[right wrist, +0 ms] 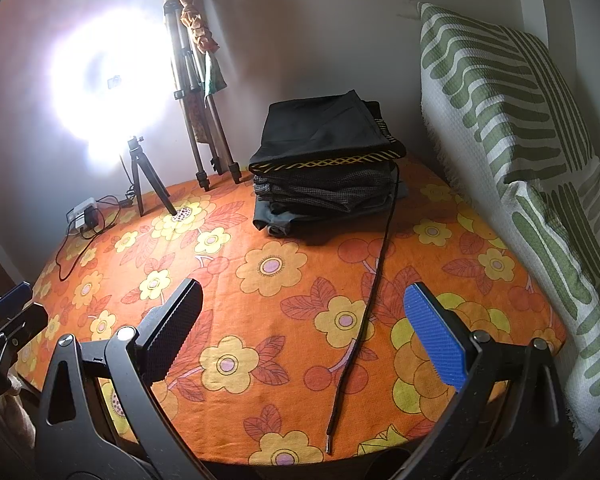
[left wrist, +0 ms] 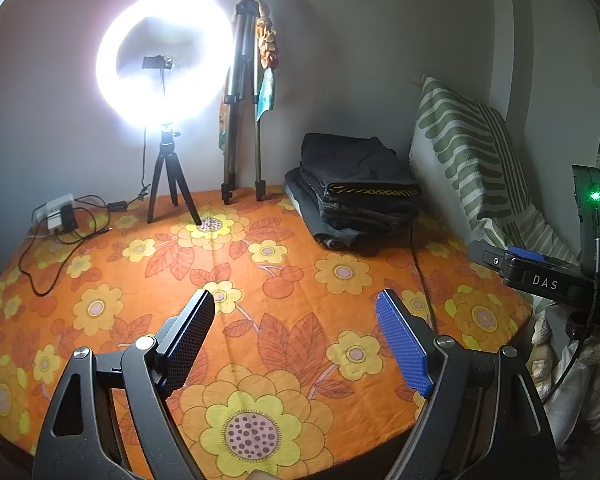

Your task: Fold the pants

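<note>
A stack of folded dark pants (left wrist: 356,188) lies at the back right of the orange flowered bedspread (left wrist: 292,280); the top pair is black with a yellow-patterned waistband. The stack also shows in the right wrist view (right wrist: 324,168). A black drawstring (right wrist: 374,280) trails from the stack toward the front edge. My left gripper (left wrist: 298,316) is open and empty above the bedspread, well short of the stack. My right gripper (right wrist: 304,316) is open and empty above the bedspread, in front of the stack. The right gripper's body (left wrist: 540,276) shows at the right of the left wrist view.
A lit ring light (left wrist: 164,60) on a small tripod (left wrist: 172,184) and a taller folded tripod (left wrist: 240,120) stand at the back. A power strip with cables (left wrist: 58,212) lies at the back left. A green-striped pillow (right wrist: 520,160) leans along the right side.
</note>
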A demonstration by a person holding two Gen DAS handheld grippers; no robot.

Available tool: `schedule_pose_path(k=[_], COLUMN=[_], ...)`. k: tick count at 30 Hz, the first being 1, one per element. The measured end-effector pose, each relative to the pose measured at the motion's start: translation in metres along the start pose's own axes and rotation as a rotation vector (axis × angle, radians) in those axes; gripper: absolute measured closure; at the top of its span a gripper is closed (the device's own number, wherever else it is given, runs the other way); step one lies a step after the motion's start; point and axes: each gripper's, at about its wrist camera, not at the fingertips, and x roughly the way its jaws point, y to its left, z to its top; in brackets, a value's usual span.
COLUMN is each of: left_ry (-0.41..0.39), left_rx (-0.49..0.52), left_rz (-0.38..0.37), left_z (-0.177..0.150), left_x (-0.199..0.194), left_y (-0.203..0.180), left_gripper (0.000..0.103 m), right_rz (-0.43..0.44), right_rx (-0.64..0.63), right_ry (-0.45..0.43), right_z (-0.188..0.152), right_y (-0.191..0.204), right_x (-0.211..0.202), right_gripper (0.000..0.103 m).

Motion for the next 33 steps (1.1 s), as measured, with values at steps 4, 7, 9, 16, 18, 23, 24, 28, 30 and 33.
schedule_pose_path(k=[4, 7, 9, 16, 18, 23, 24, 28, 30, 33], left_ry=[0.001, 0.002, 0.000, -0.001, 0.001, 0.016, 0.018, 0.017, 0.010, -0.001], left_rx=[-0.002, 0.000, -0.001, 0.003, 0.006, -0.005, -0.007, -0.018, -0.018, -0.016], left_rz=[-0.001, 0.000, 0.001, 0.006, 0.008, 0.007, 0.010, 0.032, 0.031, 0.030], left_z=[-0.0003, 0.0007, -0.0005, 0.0000, -0.0003, -0.0011, -0.0016, -0.0016, -0.0017, -0.0020], left_x=[0.0000, -0.0004, -0.0001, -0.0013, -0.0013, -0.0013, -0.0011, -0.0016, -0.0027, -0.0048], left_y=[-0.0003, -0.0016, -0.0016, -0.0044, -0.0049, -0.0022, -0.0011, 0.0022, 0.0035, 0.0040], left_gripper=[0.020, 0.020, 0.020, 0.020, 0.020, 0.020, 0.020, 0.020, 0.020, 0.020], right_rz=[-0.002, -0.002, -0.002, -0.002, -0.003, 0.001, 0.001, -0.001, -0.002, -0.002], right_rx=[0.001, 0.002, 0.002, 0.001, 0.002, 0.001, -0.001, -0.009, -0.010, -0.007], right_ry=[-0.001, -0.001, 0.000, -0.001, -0.001, 0.003, 0.004, 0.006, 0.005, 0.005], right_z=[-0.0003, -0.0003, -0.0002, -0.0007, -0.0005, -0.0002, -0.0006, -0.0023, -0.0030, -0.0033], right_y=[0.0005, 0.0007, 0.0005, 0.0011, 0.0007, 0.0004, 0.0015, 0.0072, 0.0093, 0.0091], right_x=[-0.0004, -0.0005, -0.0003, -0.0008, -0.0008, -0.0009, -0.0007, 0.0003, 0.0003, 0.0001], right_gripper=[0.000, 0.000, 0.001, 0.000, 0.000, 0.000, 0.000, 0.000, 0.001, 0.000])
